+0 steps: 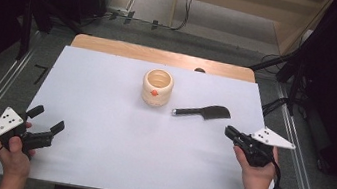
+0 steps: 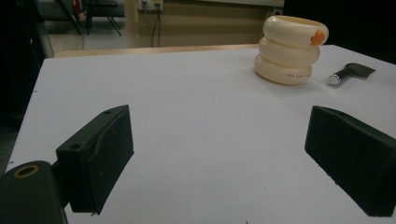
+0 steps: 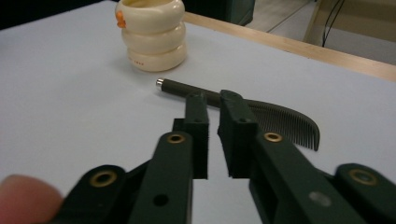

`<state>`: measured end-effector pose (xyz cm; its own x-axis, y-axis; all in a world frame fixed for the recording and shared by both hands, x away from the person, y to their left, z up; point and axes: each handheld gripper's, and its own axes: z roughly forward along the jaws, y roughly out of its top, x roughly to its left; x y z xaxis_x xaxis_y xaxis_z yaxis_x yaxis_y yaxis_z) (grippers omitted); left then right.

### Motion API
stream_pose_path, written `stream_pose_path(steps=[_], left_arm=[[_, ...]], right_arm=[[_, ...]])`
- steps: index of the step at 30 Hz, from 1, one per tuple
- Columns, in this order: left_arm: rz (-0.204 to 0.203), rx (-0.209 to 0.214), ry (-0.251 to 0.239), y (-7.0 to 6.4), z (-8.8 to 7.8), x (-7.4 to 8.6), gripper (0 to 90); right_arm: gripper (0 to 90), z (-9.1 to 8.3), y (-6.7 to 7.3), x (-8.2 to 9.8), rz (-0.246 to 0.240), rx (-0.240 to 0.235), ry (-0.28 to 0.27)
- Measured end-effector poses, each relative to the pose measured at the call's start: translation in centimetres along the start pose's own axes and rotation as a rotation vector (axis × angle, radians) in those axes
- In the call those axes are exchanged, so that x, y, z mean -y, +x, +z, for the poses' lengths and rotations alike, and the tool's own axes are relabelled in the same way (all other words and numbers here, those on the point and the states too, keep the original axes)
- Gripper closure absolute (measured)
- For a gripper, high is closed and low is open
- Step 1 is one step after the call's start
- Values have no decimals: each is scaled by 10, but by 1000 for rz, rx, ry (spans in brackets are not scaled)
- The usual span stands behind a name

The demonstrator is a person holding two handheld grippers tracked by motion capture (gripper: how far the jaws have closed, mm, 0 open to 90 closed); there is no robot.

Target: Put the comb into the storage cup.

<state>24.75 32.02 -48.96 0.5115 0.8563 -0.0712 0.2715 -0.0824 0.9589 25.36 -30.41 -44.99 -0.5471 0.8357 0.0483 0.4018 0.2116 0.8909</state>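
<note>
Two grippers hover over the white desk (image 1: 102, 115). Biggest on it, the cream ringed cup (image 1: 157, 87) stands upright mid-desk; just right of it lies the dark comb (image 1: 202, 112), flat. Left gripper (image 1: 47, 120) spreads its jaws wide, nothing between; right gripper (image 1: 228, 130), near the comb, has its jaws pinched together, empty.

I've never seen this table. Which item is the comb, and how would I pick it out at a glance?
Start from the white table top and find the cream ringed cup near its far middle. Just to the right of the cup, apart from it, the comb lies flat. It is the one dark, low thing there: a round handle with a silver end cap pointing toward the cup, and a curved toothed blade.
</note>
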Motion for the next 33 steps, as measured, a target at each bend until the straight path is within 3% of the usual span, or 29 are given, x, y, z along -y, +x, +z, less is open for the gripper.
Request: stream_pose_path(steps=[8,15,26,33], left_arm=[[0,3,0,0,0,0,81],[4,5,4,0,1,0,81],[-2,9,5,1,1,0,81],[-5,11,6,1,1,0,81]], right_arm=[[880,31,5,-38,-74,-29,85],[881,58,8,-59,-90,-70,147],[882,101,19,-81,-143,-123,243],[882,128,22,-85,-148,-151,313]])
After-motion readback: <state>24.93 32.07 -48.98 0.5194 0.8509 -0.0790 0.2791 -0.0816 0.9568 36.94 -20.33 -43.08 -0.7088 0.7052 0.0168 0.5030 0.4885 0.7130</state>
